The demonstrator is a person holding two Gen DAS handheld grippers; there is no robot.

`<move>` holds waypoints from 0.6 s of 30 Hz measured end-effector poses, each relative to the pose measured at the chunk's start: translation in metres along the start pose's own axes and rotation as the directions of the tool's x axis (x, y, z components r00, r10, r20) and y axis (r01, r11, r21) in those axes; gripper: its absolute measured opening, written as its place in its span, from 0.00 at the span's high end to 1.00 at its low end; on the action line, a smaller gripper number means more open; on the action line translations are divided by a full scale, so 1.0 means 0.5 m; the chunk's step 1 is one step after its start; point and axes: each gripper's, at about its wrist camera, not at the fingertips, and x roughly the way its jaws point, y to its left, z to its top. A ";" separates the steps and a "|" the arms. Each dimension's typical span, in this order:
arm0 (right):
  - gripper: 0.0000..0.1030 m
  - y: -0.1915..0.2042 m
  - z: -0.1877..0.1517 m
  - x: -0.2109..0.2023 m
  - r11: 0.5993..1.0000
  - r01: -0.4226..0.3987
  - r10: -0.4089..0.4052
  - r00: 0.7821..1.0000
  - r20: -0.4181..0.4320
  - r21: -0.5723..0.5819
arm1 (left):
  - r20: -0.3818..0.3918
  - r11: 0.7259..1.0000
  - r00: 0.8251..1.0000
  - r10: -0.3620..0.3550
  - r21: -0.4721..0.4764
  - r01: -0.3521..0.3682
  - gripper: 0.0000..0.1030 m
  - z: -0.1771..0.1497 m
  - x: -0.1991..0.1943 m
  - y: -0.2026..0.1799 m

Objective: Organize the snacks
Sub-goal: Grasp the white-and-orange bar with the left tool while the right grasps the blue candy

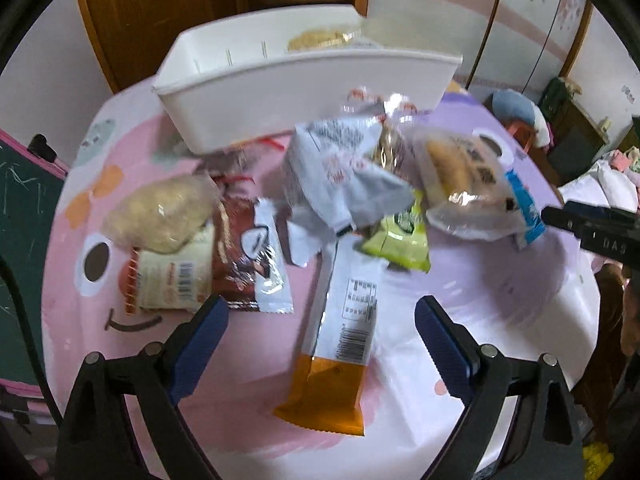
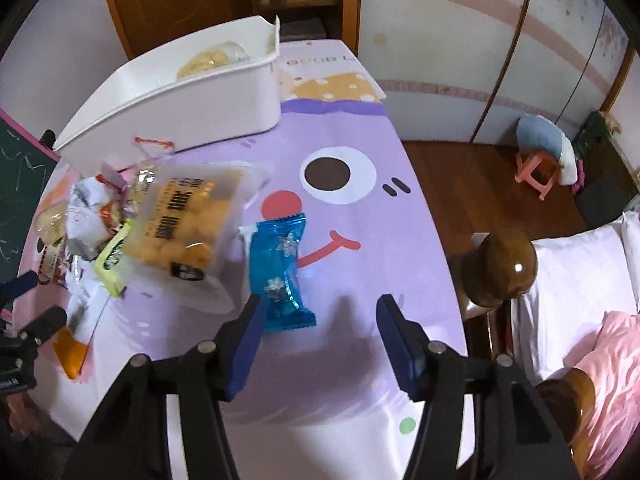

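A pile of snack packets lies on a pink and purple cartoon tablecloth [image 1: 100, 200] in front of a white bin [image 1: 280, 92]. My left gripper [image 1: 322, 308] is open, just above a white and orange bar packet [image 1: 340, 344]. My right gripper [image 2: 320, 308] is open, close behind a blue foil packet [image 2: 278, 272]. A clear bag of yellow biscuits [image 2: 180, 220] lies left of the blue packet. The bin [image 2: 192, 104] holds one pale snack bag [image 2: 208, 60].
A green packet [image 1: 400, 240], a grey-white packet [image 1: 336, 168], a brown and white packet [image 1: 248, 256] and a pale bread bag [image 1: 160, 212] lie in the pile. A wooden bedpost [image 2: 500, 268] and a bed [image 2: 580, 280] stand right of the table. A chalkboard [image 1: 20, 220] is at the left.
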 end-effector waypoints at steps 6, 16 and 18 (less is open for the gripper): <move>0.44 0.007 0.025 0.030 0.999 -0.032 0.031 0.999 -0.010 -0.020 | -0.067 1.000 0.998 0.003 0.007 -0.003 0.16 -0.007 0.041 -0.008; 0.46 0.062 0.030 0.077 0.994 -0.019 0.013 0.999 -0.052 -0.109 | -0.111 1.000 0.994 0.023 -0.004 -0.024 0.27 -0.008 0.074 -0.007; 0.48 0.066 0.028 0.076 0.994 -0.015 0.011 0.999 -0.036 -0.113 | -0.107 1.000 0.994 0.020 0.003 -0.020 0.34 -0.007 0.074 -0.007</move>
